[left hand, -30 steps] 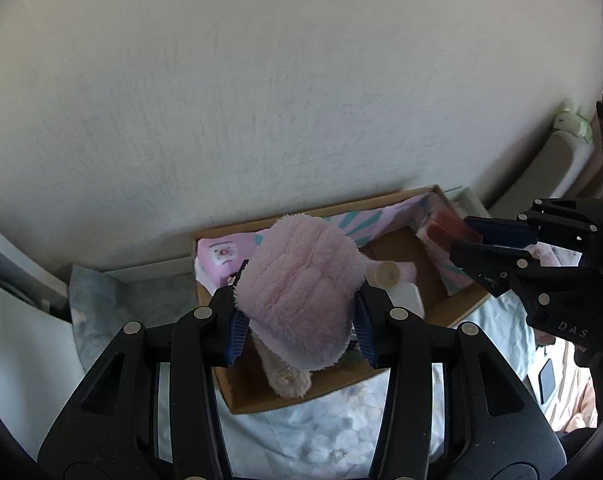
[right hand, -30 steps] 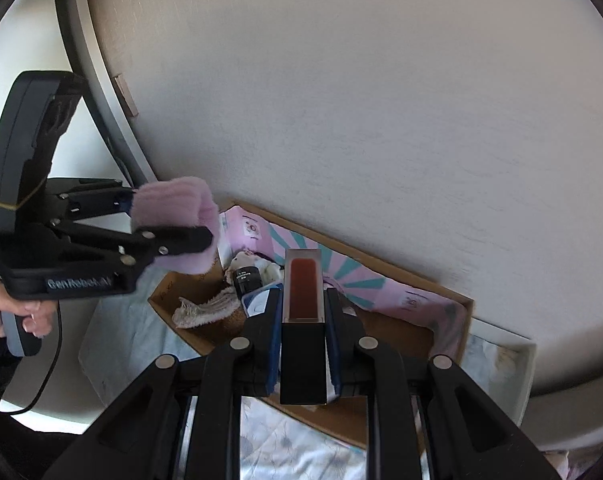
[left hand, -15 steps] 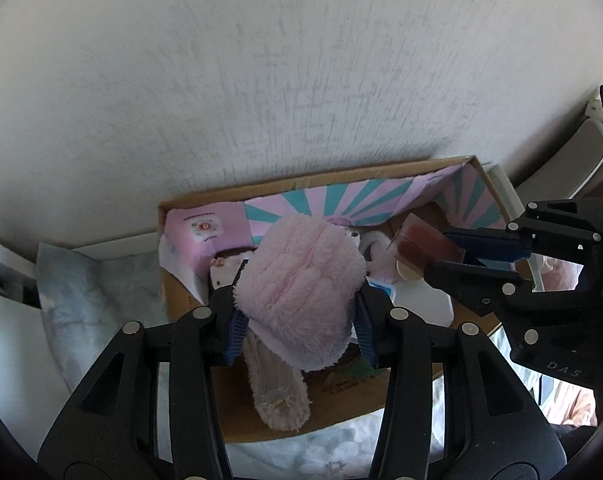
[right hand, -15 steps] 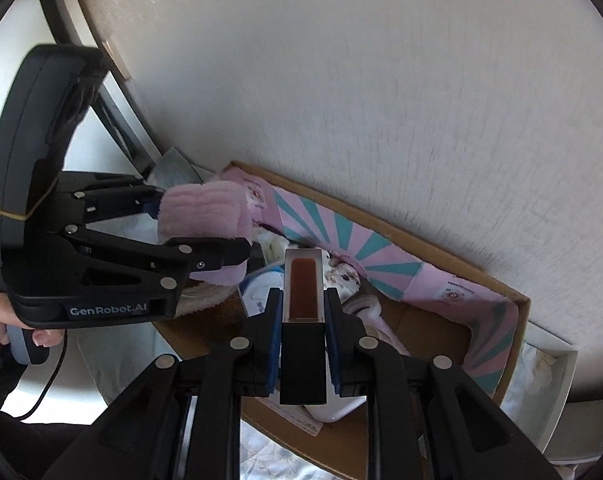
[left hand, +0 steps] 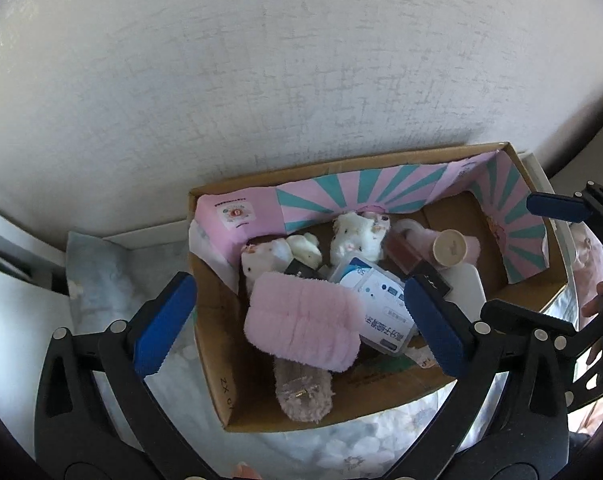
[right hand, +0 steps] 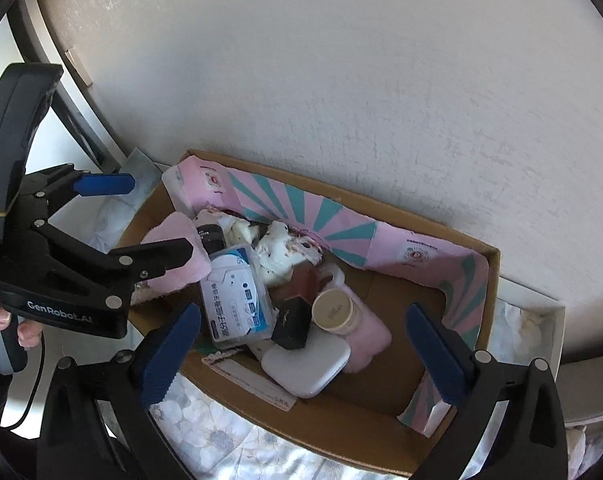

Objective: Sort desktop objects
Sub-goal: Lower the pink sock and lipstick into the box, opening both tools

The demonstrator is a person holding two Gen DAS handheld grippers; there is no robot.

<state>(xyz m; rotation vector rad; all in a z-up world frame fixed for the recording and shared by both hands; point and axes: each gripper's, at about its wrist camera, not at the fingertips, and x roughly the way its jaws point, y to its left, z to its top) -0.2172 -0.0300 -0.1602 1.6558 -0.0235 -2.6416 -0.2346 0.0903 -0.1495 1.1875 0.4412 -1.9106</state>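
A cardboard box (left hand: 217, 364) with a pink and teal lining stands against the wall, also in the right wrist view (right hand: 453, 240). A fluffy pink headband (left hand: 301, 328) lies inside on top of the pile, also in the right wrist view (right hand: 181, 264). A dark red rectangular box (right hand: 301, 284) lies among the items. My left gripper (left hand: 297, 328) is open above the headband. My right gripper (right hand: 305, 348) is open and empty above the box.
The box holds white plush toys (left hand: 357, 236), a blue and white case (right hand: 237, 304), a white flat case (right hand: 305, 368), a pink bottle with a beige cap (right hand: 333, 312) and a black box (right hand: 293, 324). A floral cloth (right hand: 221, 440) lies under the box. A white wall (left hand: 301, 80) stands behind.
Both grippers have opened. The pink headband dropped from the left gripper into the box. The dark red box left the right gripper and now lies in the box.
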